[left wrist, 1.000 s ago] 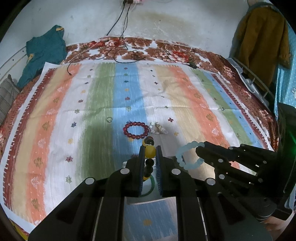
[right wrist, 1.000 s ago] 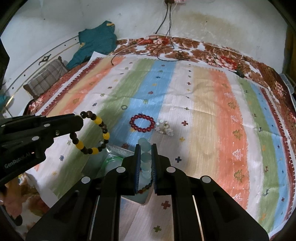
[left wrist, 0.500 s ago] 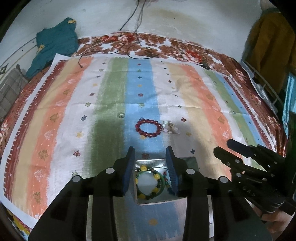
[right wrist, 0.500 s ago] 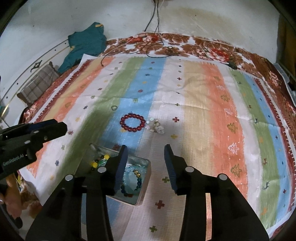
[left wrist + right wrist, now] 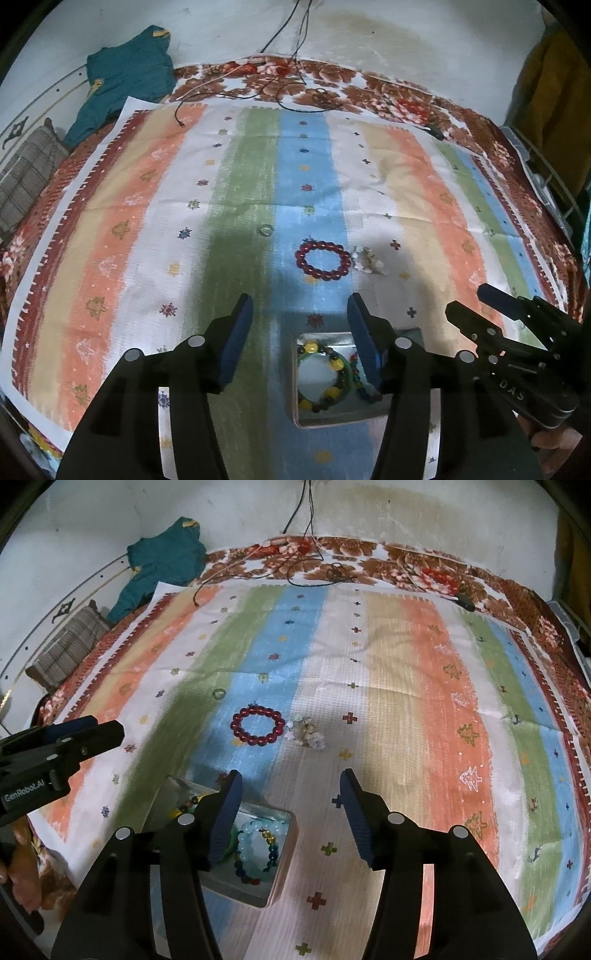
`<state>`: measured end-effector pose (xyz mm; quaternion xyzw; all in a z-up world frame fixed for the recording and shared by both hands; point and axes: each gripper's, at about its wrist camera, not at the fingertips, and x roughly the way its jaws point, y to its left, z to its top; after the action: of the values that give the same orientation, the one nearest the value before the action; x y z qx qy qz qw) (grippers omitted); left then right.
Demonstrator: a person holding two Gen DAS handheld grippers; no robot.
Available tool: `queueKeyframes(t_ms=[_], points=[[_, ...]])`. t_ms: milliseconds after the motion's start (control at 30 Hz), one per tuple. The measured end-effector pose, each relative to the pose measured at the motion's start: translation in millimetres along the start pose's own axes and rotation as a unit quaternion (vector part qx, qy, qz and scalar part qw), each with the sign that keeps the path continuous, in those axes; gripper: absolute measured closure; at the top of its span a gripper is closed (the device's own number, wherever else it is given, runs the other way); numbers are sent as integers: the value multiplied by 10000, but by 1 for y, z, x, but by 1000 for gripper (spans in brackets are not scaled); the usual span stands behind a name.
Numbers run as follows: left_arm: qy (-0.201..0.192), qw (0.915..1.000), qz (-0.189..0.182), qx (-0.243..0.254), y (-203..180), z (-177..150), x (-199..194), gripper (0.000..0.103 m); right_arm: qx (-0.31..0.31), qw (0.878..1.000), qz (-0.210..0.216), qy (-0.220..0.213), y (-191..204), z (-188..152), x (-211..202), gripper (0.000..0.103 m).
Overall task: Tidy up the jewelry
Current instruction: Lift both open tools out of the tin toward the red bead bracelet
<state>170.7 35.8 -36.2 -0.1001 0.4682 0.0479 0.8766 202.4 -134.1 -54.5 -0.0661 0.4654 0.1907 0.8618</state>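
Left wrist view: the left hand-held gripper (image 5: 300,314) hangs released, its jaws having just been opening, nothing between them. Directly below sits the shallow square metal tin (image 5: 295,387) on the striped cotton bedspread (image 5: 110,240), already holding the yellow-and-dark beaded bracelet (image 5: 325,376). The right hand-held gripper (image 5: 291,790) is likewise spread and empty, its jaws just opened too, with the pale blue beaded bracelet (image 5: 255,845) lying in the same tin.

The risk I see: both tools hover close over one small tin, so a careless reach forward could clip its rim, tip it on the soft bed and spill the beads.

Further out lies the round dark-red beaded bracelet (image 5: 322,258), with a small white flower-shaped ornament (image 5: 367,261) just beside it; a grab at either might drag its neighbour. A small clear ring (image 5: 265,230) sits beyond, easy to miss and fiddly to pinch. Nothing blocks the way. At the far edge are black cables (image 5: 295,85) and a teal garment (image 5: 129,74).
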Motion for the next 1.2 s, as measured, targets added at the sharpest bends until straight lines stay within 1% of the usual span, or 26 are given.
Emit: queueKeyframes(t_ms=[200,333,500,667,800,1033,1200], points=[[45,9998,216,4,4,10,14,45,-81,9999,-71,57,1,6,10,40],[56,9995,324,33,6,16,23,44,-135,9997,-155,106,0,8,18,39],[146,9989,448,87,10,19,38,44,-186,9992,-315,140,-4,14,31,35],[151,9985,518,-13,16,28,48,43,-107,9993,-321,171,-10,20,41,32],[215,9982,544,-92,18,34,60,42,-106,9989,-386,229,-13,25,54,31],[245,9977,627,-61,17,42,76,41,-166,9982,-430,394,-14,30,72,31],[310,9973,660,-67,20,46,88,41,-178,9979,-454,436,-15,33,80,31]])
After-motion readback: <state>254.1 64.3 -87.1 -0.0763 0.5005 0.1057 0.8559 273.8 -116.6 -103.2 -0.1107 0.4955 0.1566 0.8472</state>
